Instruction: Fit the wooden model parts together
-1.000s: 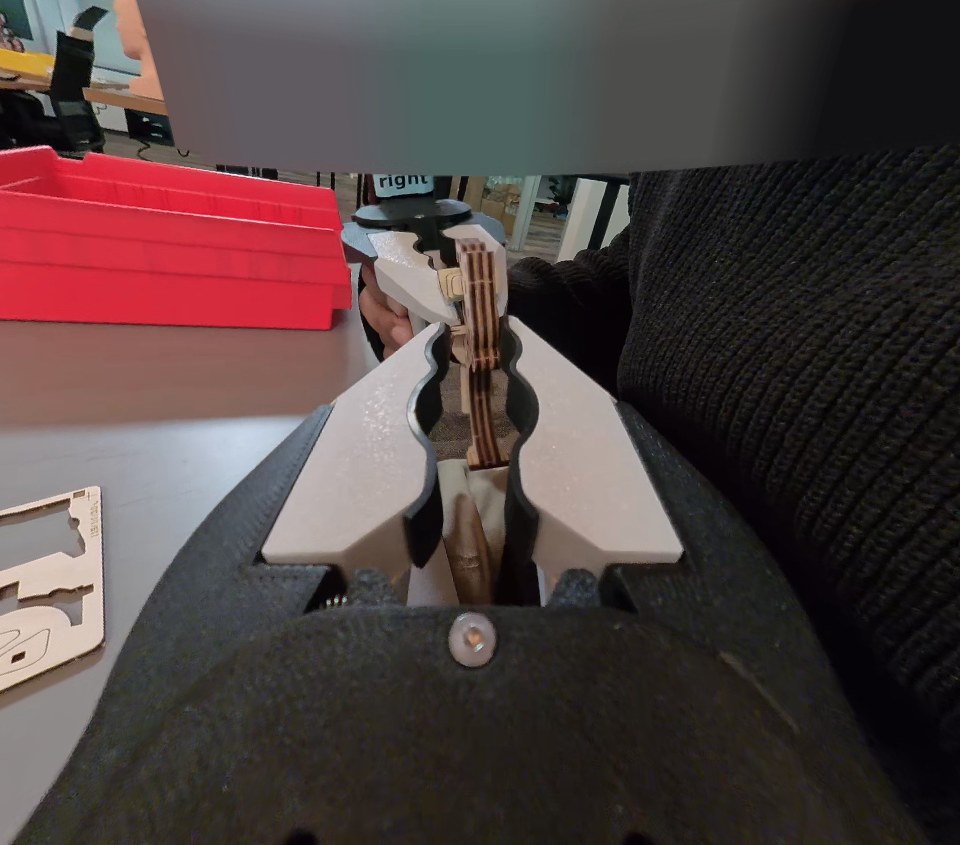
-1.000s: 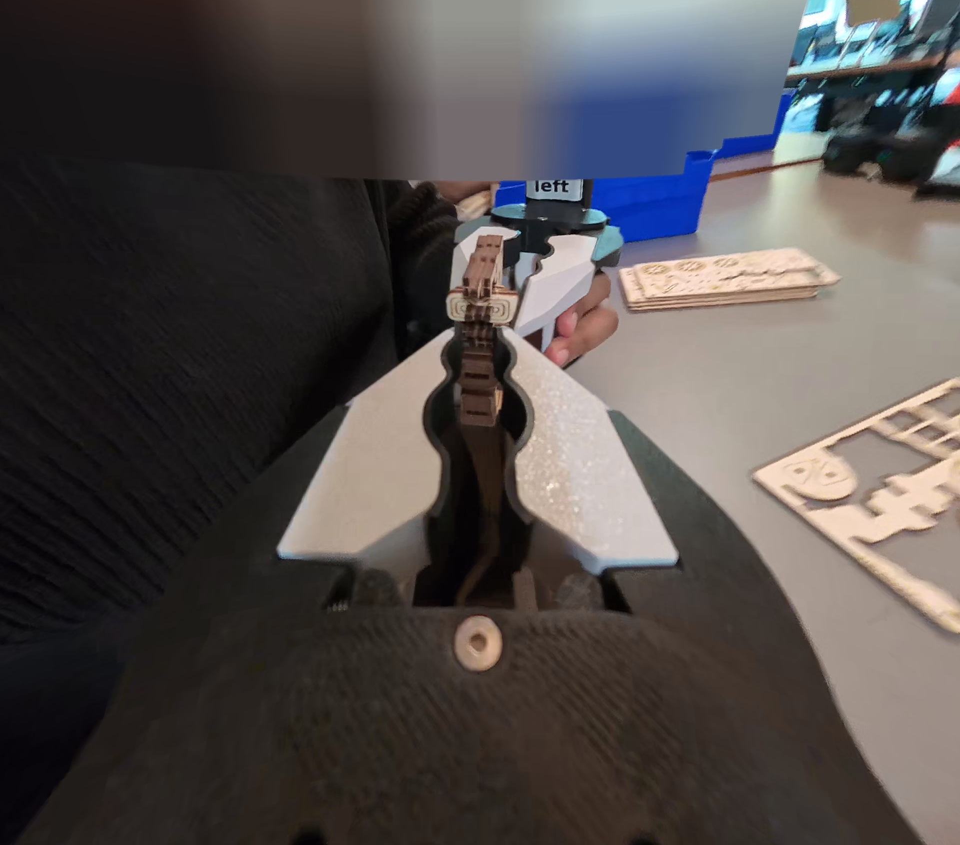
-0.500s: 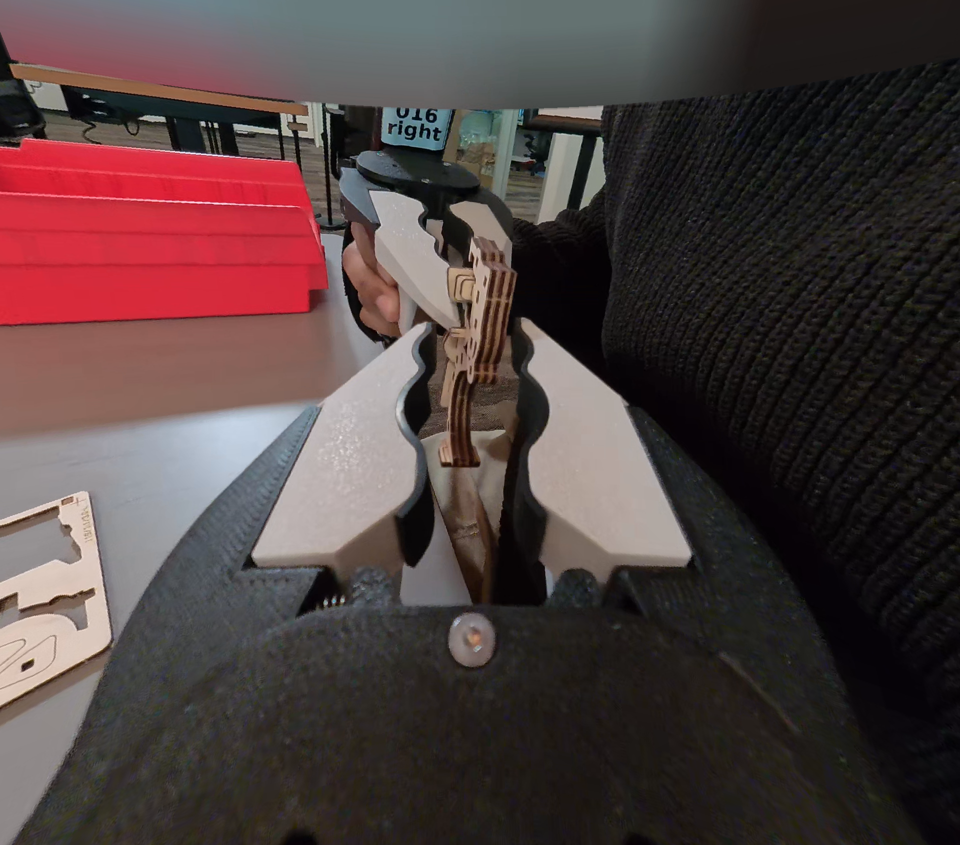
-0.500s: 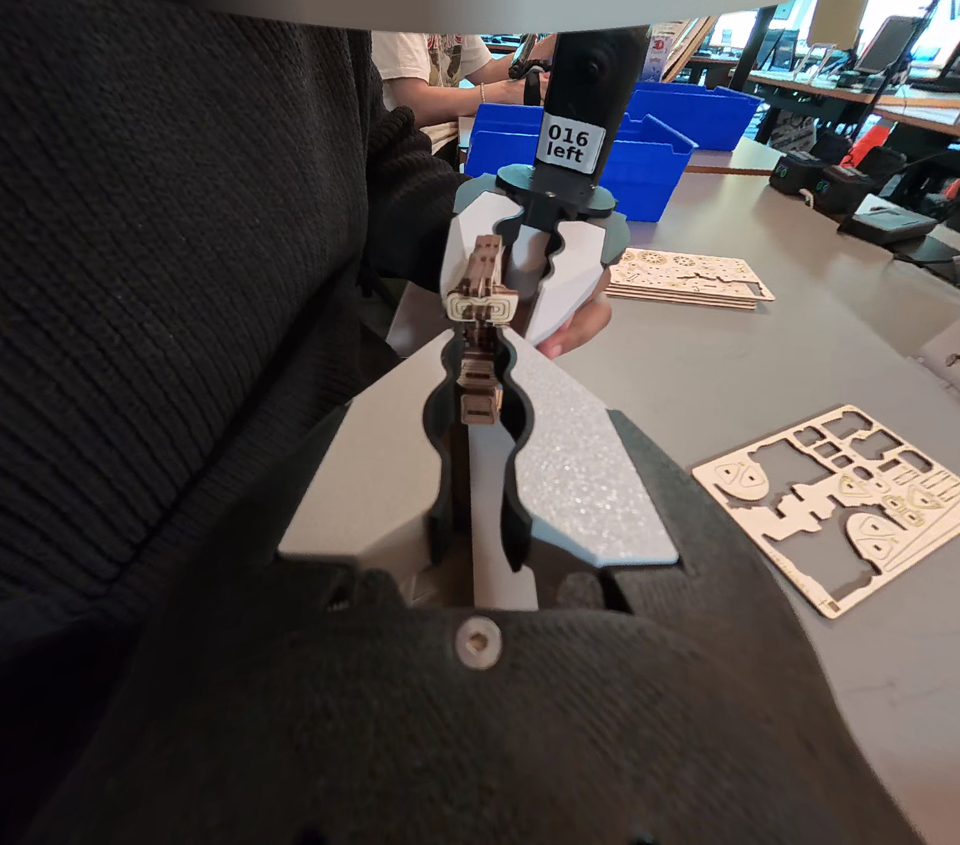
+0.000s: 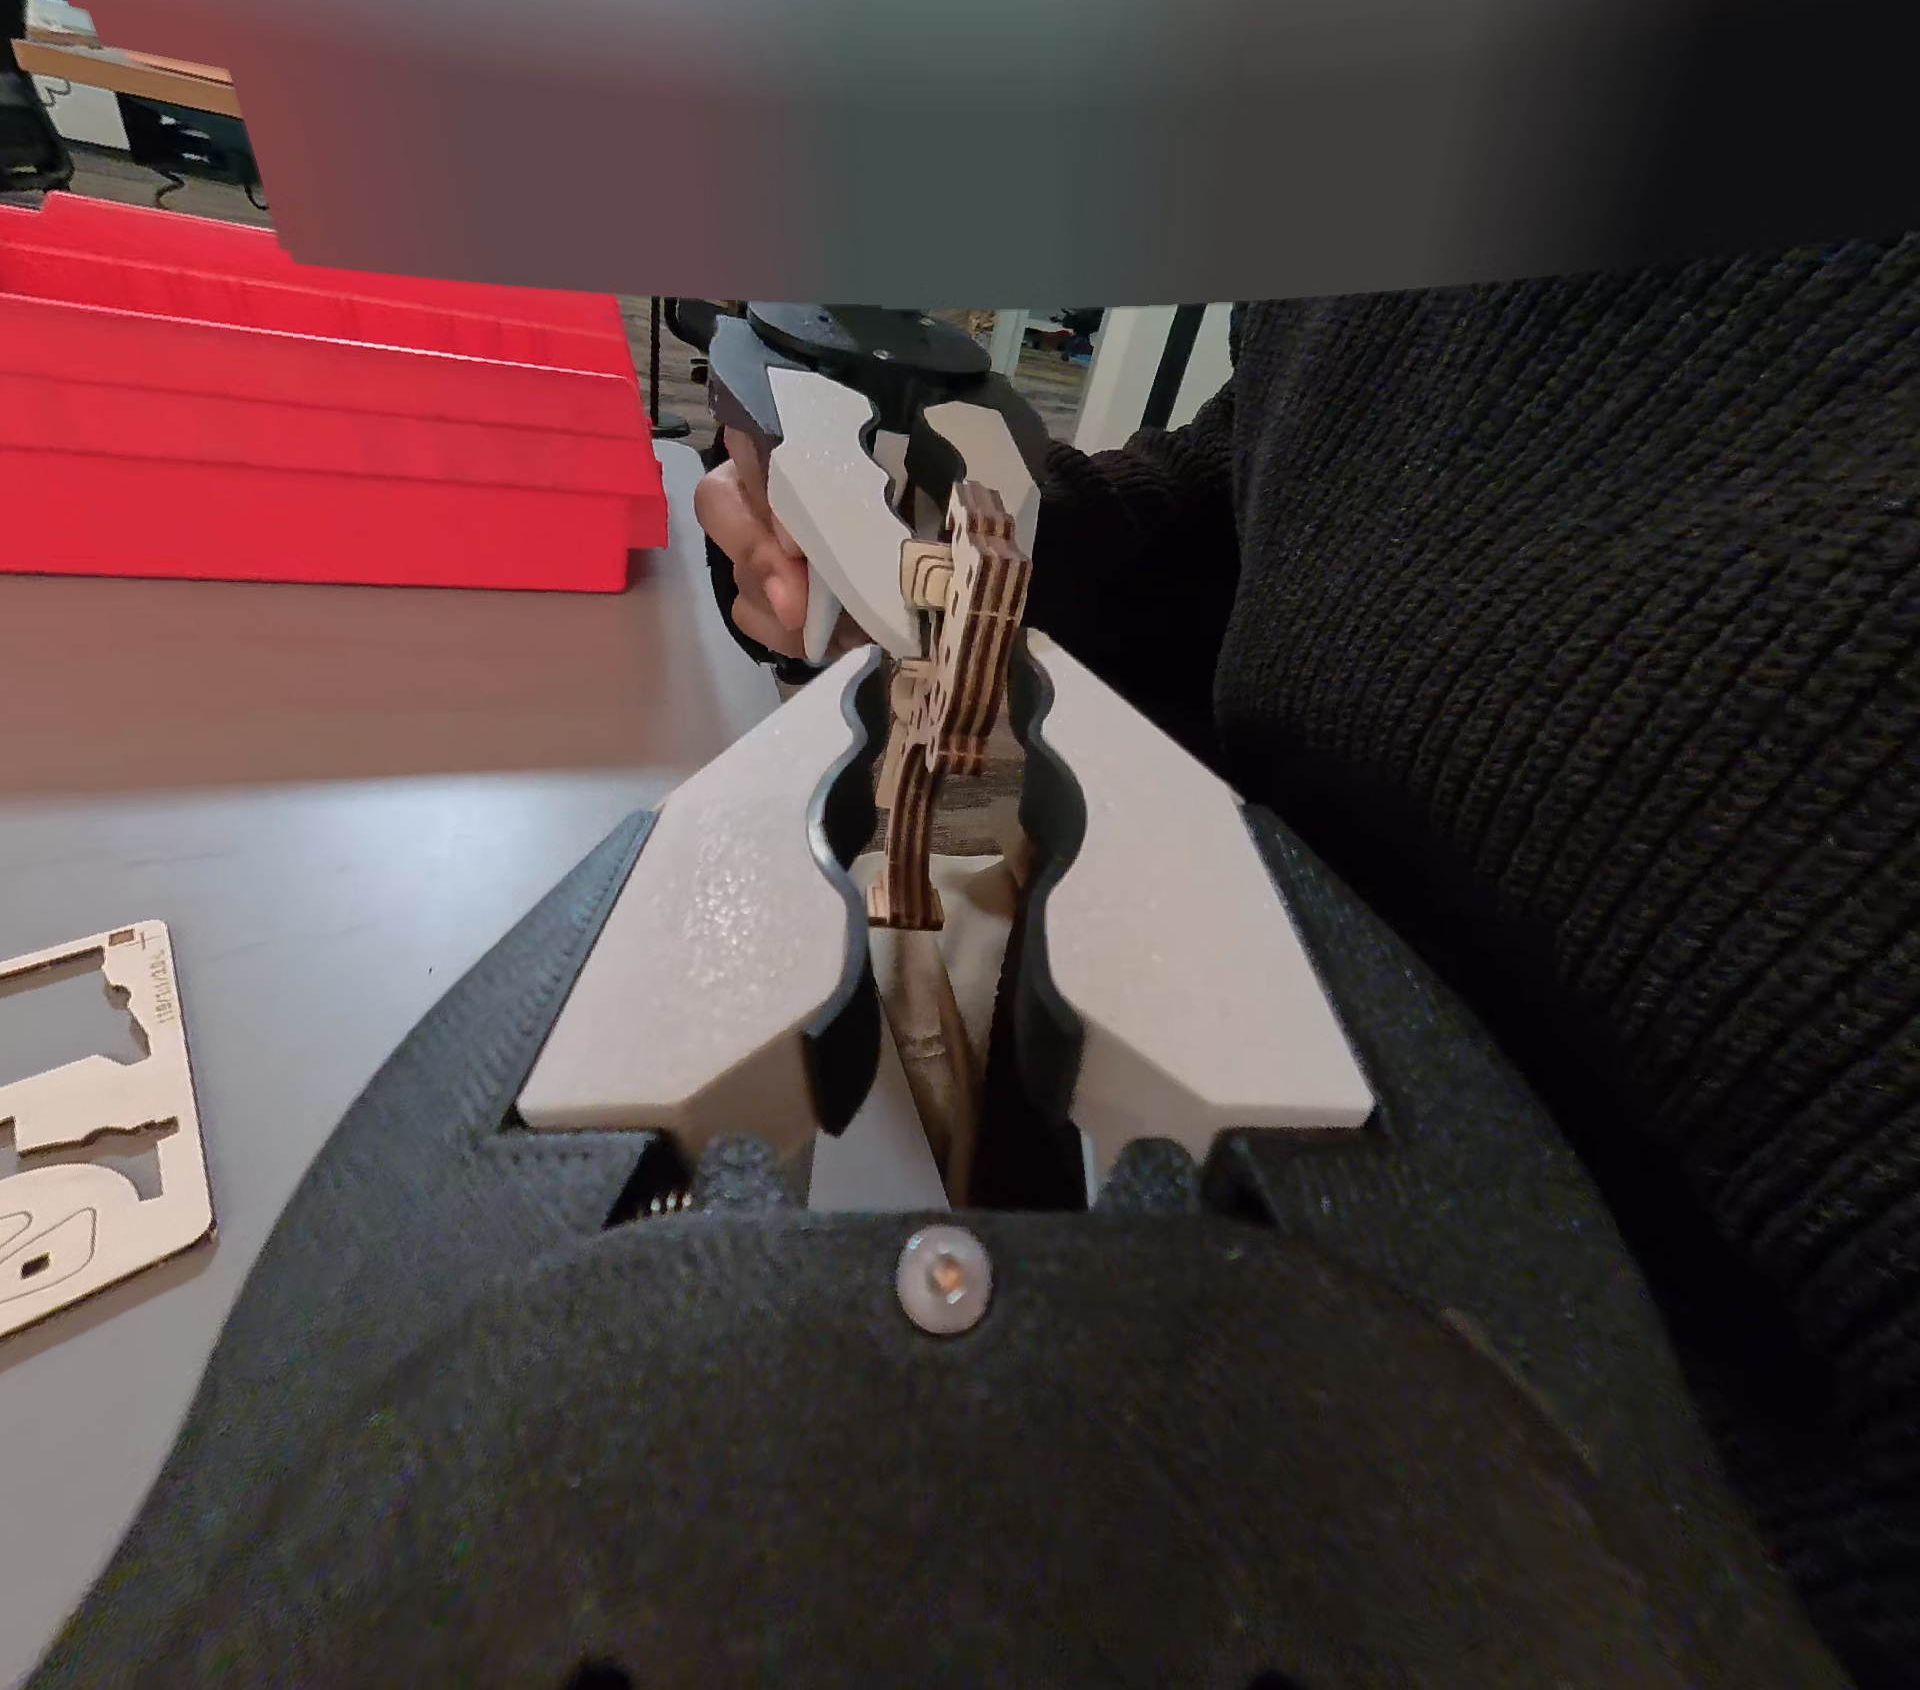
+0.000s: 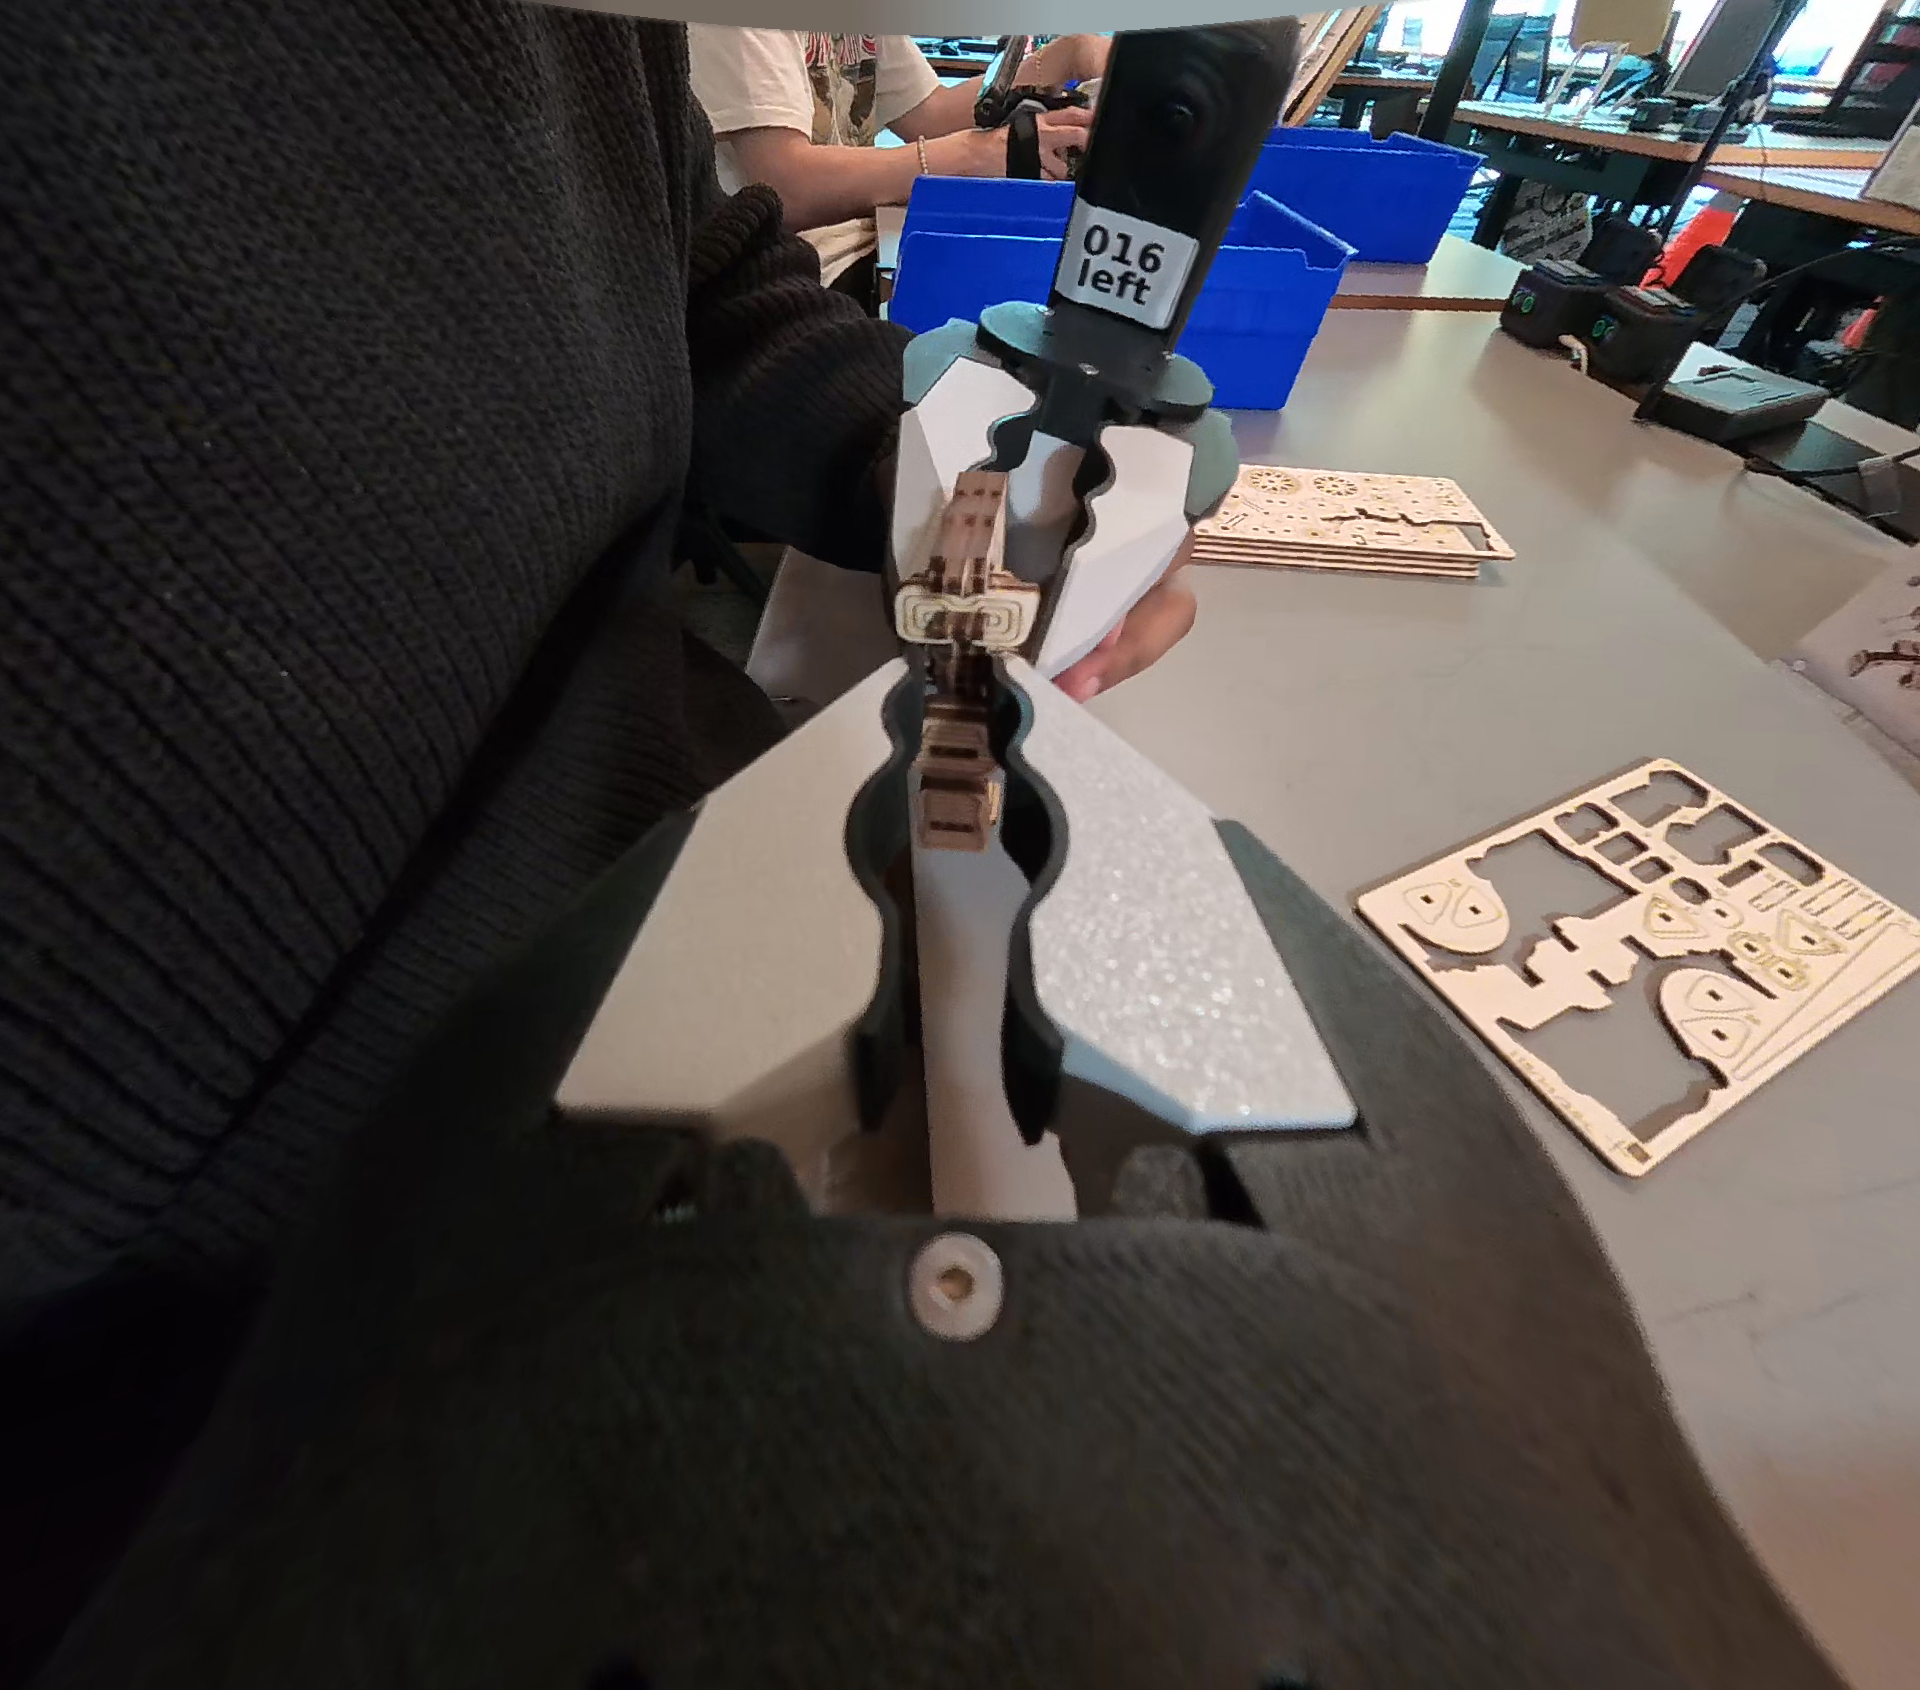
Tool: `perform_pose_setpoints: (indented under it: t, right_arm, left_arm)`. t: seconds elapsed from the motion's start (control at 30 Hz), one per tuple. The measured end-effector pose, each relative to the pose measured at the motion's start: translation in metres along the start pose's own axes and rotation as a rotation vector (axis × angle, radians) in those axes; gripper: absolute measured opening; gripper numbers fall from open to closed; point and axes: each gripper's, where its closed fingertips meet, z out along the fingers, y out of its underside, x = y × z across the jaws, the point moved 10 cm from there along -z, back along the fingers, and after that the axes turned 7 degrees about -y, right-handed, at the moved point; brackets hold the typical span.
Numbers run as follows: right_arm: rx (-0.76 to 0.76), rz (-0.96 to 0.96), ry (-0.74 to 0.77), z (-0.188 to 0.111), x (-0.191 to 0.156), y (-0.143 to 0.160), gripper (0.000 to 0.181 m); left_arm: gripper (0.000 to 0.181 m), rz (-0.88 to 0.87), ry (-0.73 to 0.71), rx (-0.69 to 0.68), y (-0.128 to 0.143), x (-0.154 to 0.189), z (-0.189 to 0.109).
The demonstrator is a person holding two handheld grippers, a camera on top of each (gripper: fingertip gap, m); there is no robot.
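Note:
A small wooden model assembly [image 5: 961,664] of layered plywood, with a pale cross tab, is held in the air between both grippers, near a person's black sweater. My left gripper [image 5: 953,653] is shut on its lower part. My right gripper [image 6: 958,679] is shut on the same assembly [image 6: 961,612] from the opposite side. The two grippers face each other tip to tip. The right gripper also shows in the left wrist view [image 5: 935,580], and the left gripper in the right wrist view [image 6: 977,632]. A hand holds each one.
A red bin [image 5: 312,445] stands on the grey table, and a punched wooden sheet [image 5: 83,1121] lies at the left. On the other side are blue bins [image 6: 1278,290], a stack of wooden sheets [image 6: 1351,518] and a partly emptied sheet [image 6: 1662,944]. Another person [image 6: 831,113] sits behind. My left and right fingertips are right by each other.
Both grippers, still shut on the assembly, have tilted together, so the assembly now leans and more of the table shows in the right wrist view. The jaw gaps look unchanged.

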Motion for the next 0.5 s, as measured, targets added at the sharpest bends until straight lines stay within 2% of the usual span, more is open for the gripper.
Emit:
perform_pose_setpoints:
  t: [0.2, 0.5]
  right_arm:
    - [0.003, -0.007, 0.006, 0.0001, -0.0003, -0.0006, 0.010]
    - [0.045, 0.080, -0.028, -0.0025, 0.0045, 0.0027, 0.011]
  left_arm:
    - [0.021, -0.023, 0.008, 0.001, -0.0007, 0.0000, 0.0001]
    - [0.018, -0.085, 0.004, 0.007, 0.0007, -0.0034, 0.0017]
